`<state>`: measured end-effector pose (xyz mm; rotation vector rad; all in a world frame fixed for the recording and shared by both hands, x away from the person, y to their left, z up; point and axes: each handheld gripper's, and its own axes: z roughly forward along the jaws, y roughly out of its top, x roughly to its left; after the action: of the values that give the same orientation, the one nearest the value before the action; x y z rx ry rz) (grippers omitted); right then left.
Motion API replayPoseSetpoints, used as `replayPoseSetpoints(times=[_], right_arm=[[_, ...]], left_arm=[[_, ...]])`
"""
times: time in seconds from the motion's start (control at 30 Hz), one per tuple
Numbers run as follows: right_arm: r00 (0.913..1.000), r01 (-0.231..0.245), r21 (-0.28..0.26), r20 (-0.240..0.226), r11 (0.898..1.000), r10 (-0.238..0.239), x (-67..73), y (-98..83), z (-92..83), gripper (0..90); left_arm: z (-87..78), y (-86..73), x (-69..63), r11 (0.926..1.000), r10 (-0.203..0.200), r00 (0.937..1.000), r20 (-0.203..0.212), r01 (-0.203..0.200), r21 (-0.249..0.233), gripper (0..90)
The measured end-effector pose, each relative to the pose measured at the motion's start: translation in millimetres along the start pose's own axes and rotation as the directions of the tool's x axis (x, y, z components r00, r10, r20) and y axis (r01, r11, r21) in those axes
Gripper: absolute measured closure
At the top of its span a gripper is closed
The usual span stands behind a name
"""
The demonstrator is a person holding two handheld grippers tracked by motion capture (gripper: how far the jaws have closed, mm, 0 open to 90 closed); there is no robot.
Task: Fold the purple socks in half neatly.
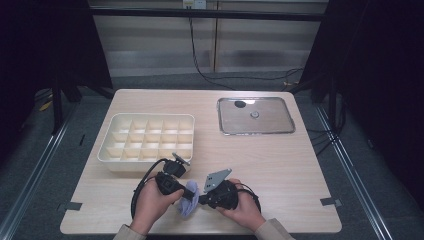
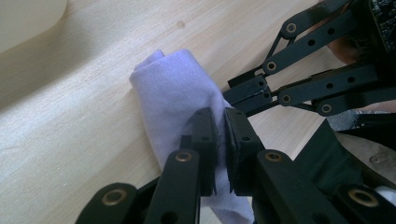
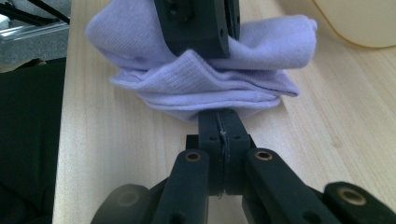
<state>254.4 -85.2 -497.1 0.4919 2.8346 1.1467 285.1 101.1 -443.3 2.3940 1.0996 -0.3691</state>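
A: What's the item?
B: Lilac cloth (image 1: pixel 189 202), fine ribbed knit; folded into a small thick bundle w/ several layers.

A: Where's it lying?
B: Near front edge of the wooden table (image 1: pixel 280 165), approx centre; just in front of the cream compartment tray (image 1: pixel 146 137).

A: Pose?
B: Bunched, layered folds stacked at one side, rounded end at the other; bottom fold looks to touch the tabletop; edges slightly uneven.

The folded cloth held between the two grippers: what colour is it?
Pale lilac, plain with a fine knit texture; the cloth shows best in the right gripper view.
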Motion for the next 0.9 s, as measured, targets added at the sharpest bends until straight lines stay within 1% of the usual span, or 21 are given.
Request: replayPoseSetpoints(times=[0.03,0.13,0.2,0.3,0.43,0.47,0.57,0.63,0.67,0.7,0.77,0.8,0.83,0.87,0.9], right_arm=[[1.0,0.0,0.0,0.0,1.0,0.0,0.0,0.0,0.0,89.7],[1.0,0.001,0.0,0.001,1.0,-0.001,0.2,0.0,0.0,89.7],[1.0,0.001,0.0,0.001,1.0,-0.001,0.2,0.0,0.0,89.7],[1.0,0.002,-0.001,0.001,1.0,-0.002,0.1,0.1,0.1,89.7],[0.9999,0.012,-0.002,-0.001,1.0,-0.012,0.2,0.5,0.6,89.7],[1.0,0.005,0.0,-0.004,1.0,-0.005,1.3,0.4,0.9,89.7],[0.9997,0.022,-0.008,-0.004,1.0,-0.022,1.2,1.1,1.9,89.7],[0.9998,0.019,-0.008,-0.007,1.0,-0.019,1.8,1.3,2.2,89.7],[0.9998,0.017,-0.009,-0.009,1.0,-0.017,2.0,1.4,2.4,89.7],[0.9999,0.007,-0.004,-0.009,1.0,-0.008,2.8,1.5,2.3,89.7],[0.9998,0.015,-0.006,-0.009,1.0,-0.015,2.6,1.8,2.8,89.7],[0.9998,0.016,-0.007,-0.008,1.0,-0.016,2.7,1.9,3.0,89.7],[0.9999,0.015,-0.01,-0.007,1.0,-0.015,2.6,2.0,3.2,89.7],[0.9997,0.022,-0.013,-0.004,1.0,-0.022,2.0,2.1,3.6,89.7],[0.9997,0.022,-0.013,-0.004,1.0,-0.022,2.0,2.1,3.6,89.7]], left_arm=[[0.0,0.3,0.6,0.9998,0.017,0.9998,-0.005,-0.017,0.011,83.3],[1.4,0.6,-0.9,0.9999,0.01,0.9999,-0.002,-0.01,0.005,83.1],[1.1,1.0,-1.1,0.9998,0.018,0.9998,0.004,-0.018,0.007,83.0],[0.8,1.7,-2.0,0.9998,0.02,0.9998,0.001,-0.02,0.005,82.9],[-1.2,2.5,-1.6,0.9998,0.019,0.9998,0.002,-0.019,0.005,82.9],[-1.3,2.6,-1.6,0.9998,0.019,0.9998,0.002,-0.019,0.006,82.9],[-1.9,2.3,-1.6,0.9998,0.019,0.9998,0.001,-0.019,0.001,82.9],[-2.6,2.4,-1.8,0.9998,0.022,0.9998,0.0,-0.022,0.001,82.9],[-1.6,2.3,-2.7,0.9999,0.014,0.9999,0.002,-0.014,-0.006,82.9],[-1.7,2.7,-2.8,0.9997,0.025,0.9997,-0.001,-0.025,0.005,82.9],[-1.3,3.1,-3.5,0.9995,0.028,0.9996,-0.003,-0.028,0.012,82.9],[-0.7,3.1,-4.0,0.9996,0.026,0.9997,-0.001,-0.026,0.008,82.7],[-0.8,3.2,-4.4,0.9997,0.022,0.9998,0.0,-0.022,0.013,82.7],[0.3,3.4,-4.5,0.9997,0.025,0.9997,-0.003,-0.025,0.006,82.7],[1.2,3.7,-4.3,0.9995,0.029,0.9996,-0.003,-0.029,0.013,82.6]])
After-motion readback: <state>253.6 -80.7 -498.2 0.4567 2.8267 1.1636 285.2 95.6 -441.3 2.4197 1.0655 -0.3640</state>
